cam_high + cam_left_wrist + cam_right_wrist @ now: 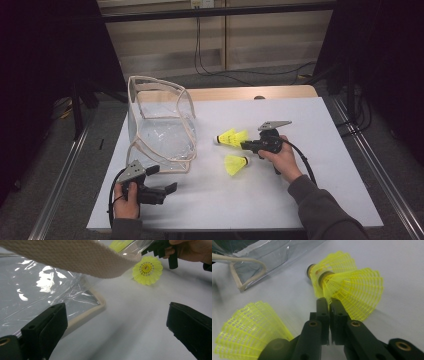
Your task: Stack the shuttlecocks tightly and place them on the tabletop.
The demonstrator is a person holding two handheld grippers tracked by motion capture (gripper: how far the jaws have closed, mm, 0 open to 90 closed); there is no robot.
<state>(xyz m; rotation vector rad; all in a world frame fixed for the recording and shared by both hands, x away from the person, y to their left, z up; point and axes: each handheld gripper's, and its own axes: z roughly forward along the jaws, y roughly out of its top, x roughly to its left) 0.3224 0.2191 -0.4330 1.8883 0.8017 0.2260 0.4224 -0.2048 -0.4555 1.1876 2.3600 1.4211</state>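
On the white worktop (pixel 300 165), two yellow plastic mesh shuttlecocks are sitting nested one inside the other as a stacked pair (pixel 231 138). The pair is lying on its side, its long axis running across the worktop, with the dark-ringed cork noses pointing toward the clear plastic bag with cream webbing trim (pixel 160 125) and the open skirts facing the right claw (pixel 246 145). In the right gripper view, the right claw's jaws are standing pressed together, pinching the lower rim of the outer skirt of the stacked pair (pixel 352 287), which is fanning out directly ahead of and slightly to the right of the jaw tips.

A third, single yellow mesh shuttlecock (pixel 236 164) is lying just beside the right claw, on the side nearer the person, with its nose pointing toward the right hand (pixel 283 159) and its skirt opening toward the bag. In the left gripper view, its round skirt (pixel 147 270) is facing the camera, well ahead of the jaws.

The left claw (pixel 170 189) is resting low on the worktop near the bag's front corner, its jaws spread wide with nothing between them. The bag is standing upright and open, its cream strap (pixel 75 257) arching across the top of the left gripper view.

No readable writing or brand is showing on anything.
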